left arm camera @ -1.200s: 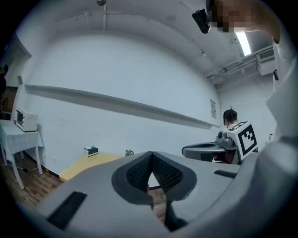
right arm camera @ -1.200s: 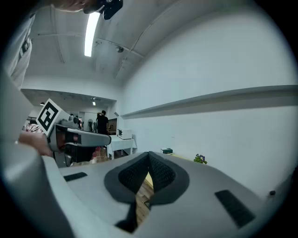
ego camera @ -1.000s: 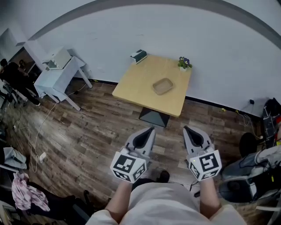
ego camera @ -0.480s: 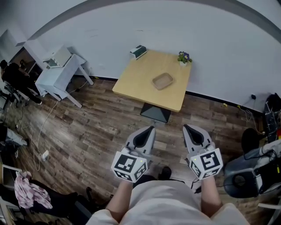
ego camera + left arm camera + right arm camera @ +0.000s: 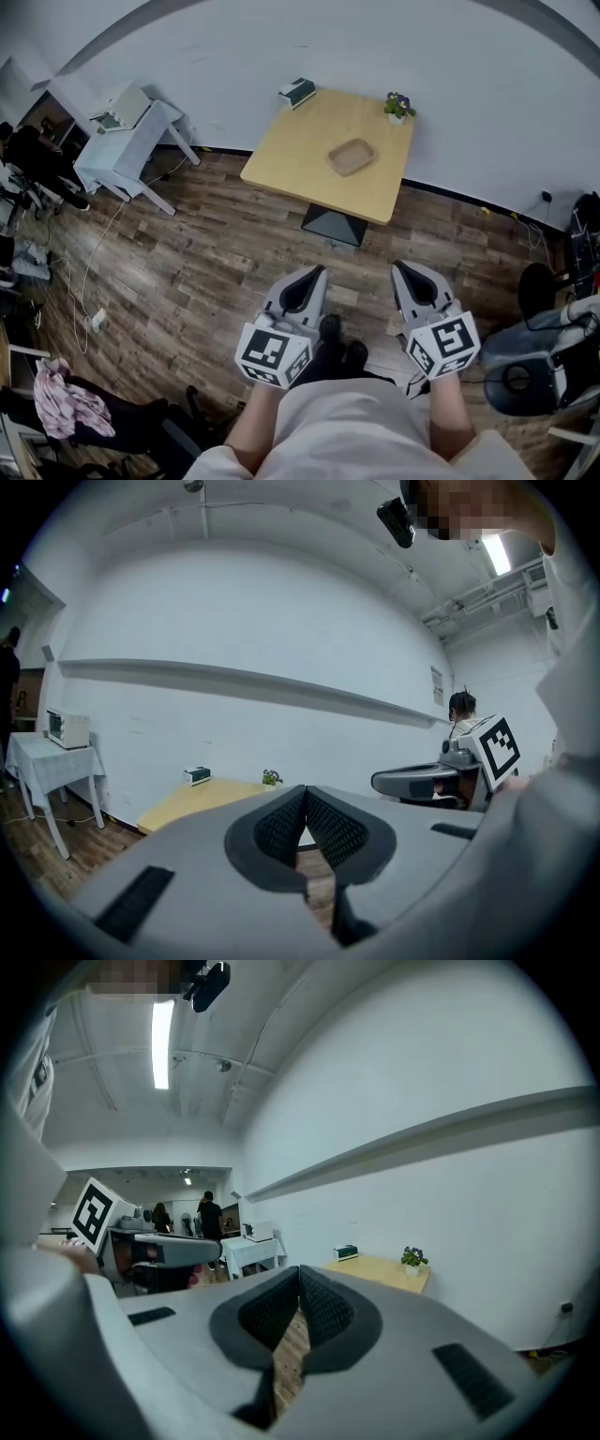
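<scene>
While they hang over the brown plank floor (image 5: 206,272), my left claw (image 5: 315,274) and right claw (image 5: 399,272) are each pressed together, empty.
Ribbed black pads (image 5: 330,829) meet tip to tip inside smooth grey shells. Well ahead of both stands the square pale-wood counter (image 5: 281,173): a shallow tan tray (image 5: 352,156) with rounded corners lies near its middle, a small potted plant (image 5: 398,103) at its far right corner, a dark box (image 5: 297,92) at its far left corner.
</scene>
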Tool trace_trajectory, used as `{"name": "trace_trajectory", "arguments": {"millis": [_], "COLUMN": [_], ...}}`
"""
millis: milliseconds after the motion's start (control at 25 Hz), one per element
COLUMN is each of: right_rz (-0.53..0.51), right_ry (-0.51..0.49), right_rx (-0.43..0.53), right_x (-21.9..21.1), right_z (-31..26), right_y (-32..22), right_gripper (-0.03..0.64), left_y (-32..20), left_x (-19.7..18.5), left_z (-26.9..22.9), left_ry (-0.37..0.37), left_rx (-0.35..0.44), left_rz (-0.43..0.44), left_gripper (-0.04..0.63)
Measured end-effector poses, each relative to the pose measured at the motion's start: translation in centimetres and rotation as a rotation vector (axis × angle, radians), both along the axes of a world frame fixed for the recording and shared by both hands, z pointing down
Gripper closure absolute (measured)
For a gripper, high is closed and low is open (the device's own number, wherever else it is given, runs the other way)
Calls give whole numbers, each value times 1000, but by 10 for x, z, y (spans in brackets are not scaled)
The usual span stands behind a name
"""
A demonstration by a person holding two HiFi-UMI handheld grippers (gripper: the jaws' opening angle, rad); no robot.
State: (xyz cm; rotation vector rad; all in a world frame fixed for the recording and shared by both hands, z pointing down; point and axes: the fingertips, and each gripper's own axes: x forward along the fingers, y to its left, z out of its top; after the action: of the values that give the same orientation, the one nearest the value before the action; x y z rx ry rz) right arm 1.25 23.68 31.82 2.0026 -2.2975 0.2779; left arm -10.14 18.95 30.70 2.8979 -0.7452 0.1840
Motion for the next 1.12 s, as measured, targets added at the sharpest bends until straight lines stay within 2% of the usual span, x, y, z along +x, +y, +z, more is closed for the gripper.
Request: {"name": "trace_trajectory", "arguments": {"millis": [600,880,1120], "right_rz": [0,-4,15], "right_ry": [11,40,42], "right_rx": [-81,-109,-120], "right_x": [22,35,51], "right_z": [15,13,11], "right_y": [-63,-110,-146], "right_gripper": [606,575,544], "left_y": [-69,-121,-163], "left_x": [13,28,40], "left_z": [15,15,17], "left_ry": [-35,-13,-5], "left_rx": [-8,-11,-12], "left_rz": [-30,-21,-4], "left_gripper": [591,587,542]}}
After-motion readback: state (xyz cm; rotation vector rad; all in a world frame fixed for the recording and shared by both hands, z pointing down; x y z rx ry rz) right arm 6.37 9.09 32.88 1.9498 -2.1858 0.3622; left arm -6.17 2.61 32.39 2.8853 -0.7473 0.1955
